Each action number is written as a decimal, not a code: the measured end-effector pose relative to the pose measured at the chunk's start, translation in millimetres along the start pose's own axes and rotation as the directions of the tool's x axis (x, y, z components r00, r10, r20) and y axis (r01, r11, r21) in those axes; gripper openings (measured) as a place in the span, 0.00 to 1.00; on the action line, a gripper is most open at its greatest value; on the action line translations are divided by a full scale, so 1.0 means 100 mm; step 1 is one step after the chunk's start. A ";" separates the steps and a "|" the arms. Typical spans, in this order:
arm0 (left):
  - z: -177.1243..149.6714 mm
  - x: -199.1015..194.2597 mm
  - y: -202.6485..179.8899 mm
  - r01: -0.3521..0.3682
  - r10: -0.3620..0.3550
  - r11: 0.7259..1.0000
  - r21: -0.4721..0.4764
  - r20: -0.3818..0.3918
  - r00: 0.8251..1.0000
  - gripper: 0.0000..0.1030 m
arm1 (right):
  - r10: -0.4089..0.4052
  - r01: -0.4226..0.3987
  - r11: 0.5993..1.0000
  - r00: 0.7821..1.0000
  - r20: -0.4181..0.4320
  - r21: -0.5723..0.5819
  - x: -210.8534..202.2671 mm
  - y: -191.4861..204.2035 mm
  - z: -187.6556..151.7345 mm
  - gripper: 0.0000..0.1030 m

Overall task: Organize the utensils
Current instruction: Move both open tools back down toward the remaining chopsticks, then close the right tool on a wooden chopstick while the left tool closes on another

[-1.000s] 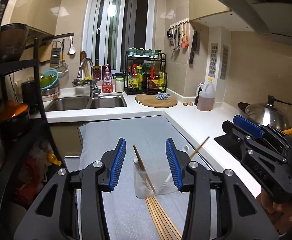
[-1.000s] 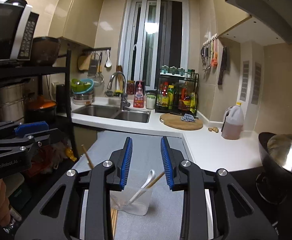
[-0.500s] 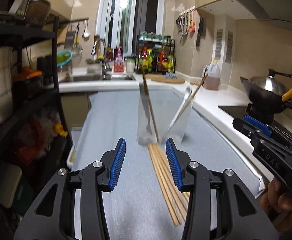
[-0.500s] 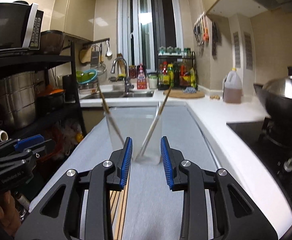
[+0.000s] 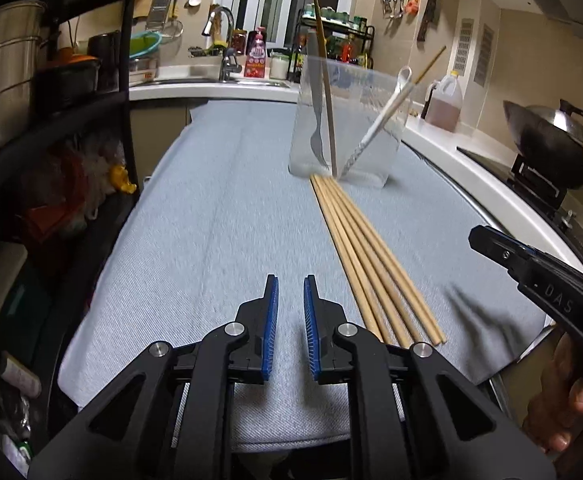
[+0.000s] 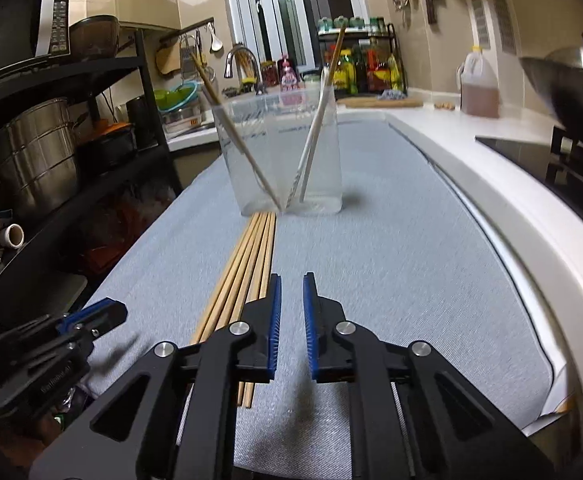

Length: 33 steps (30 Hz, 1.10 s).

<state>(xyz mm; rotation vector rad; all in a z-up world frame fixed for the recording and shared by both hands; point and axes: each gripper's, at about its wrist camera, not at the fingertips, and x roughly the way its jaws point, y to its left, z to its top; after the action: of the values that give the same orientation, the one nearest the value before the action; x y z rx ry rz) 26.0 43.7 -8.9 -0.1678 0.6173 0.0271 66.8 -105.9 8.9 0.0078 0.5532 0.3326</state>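
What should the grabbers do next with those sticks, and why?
Probably open the left gripper and slide it right onto a chopstick in the loose chopsticks: its jaws just closed on nothing, and the bundle lies on the cloth beside the clear container.

You are lowering both grippers toward the worktop (image 5: 219,216); the left gripper (image 5: 290,292) and right gripper (image 6: 291,290) are closing their jaws on nothing.

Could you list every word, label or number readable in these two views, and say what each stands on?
"DAS": on the black body of the right tool, seen from the left wrist.
Embossed lettering on the left tool: too blurred to read.
Bottle labels on the rack and by the sink: too small to read.
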 end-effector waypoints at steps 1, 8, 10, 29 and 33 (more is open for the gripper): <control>-0.04 0.03 0.00 0.006 -0.006 1.000 -0.003 -0.009 1.000 0.13 | 0.006 -0.006 1.000 1.000 -0.012 0.002 0.02 0.01 -0.02 0.11; -0.13 0.04 -0.14 0.052 -0.052 0.999 0.016 -0.007 0.999 0.13 | 0.055 -0.054 0.998 0.993 -0.102 0.010 0.20 0.05 -0.17 0.12; -0.14 0.05 -0.14 0.054 -0.054 0.998 0.015 -0.011 0.999 0.13 | 0.075 -0.074 0.997 0.988 -0.136 0.011 0.26 0.08 -0.21 0.12; -0.13 0.13 -0.27 0.131 -0.131 0.991 0.009 -0.047 0.990 0.13 | 0.015 -0.029 0.998 0.980 -0.201 -0.064 0.30 0.15 -0.30 0.05; -0.16 0.20 -0.36 0.120 -0.118 0.992 0.028 -0.075 0.990 0.13 | -0.016 0.004 0.998 0.980 -0.196 -0.061 0.25 0.08 -0.31 0.05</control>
<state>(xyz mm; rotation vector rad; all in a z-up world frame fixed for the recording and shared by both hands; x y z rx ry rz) 36.0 5.3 -27.5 -0.1743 0.6797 -0.1051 68.5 -93.2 -29.5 -0.0874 0.7383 0.3423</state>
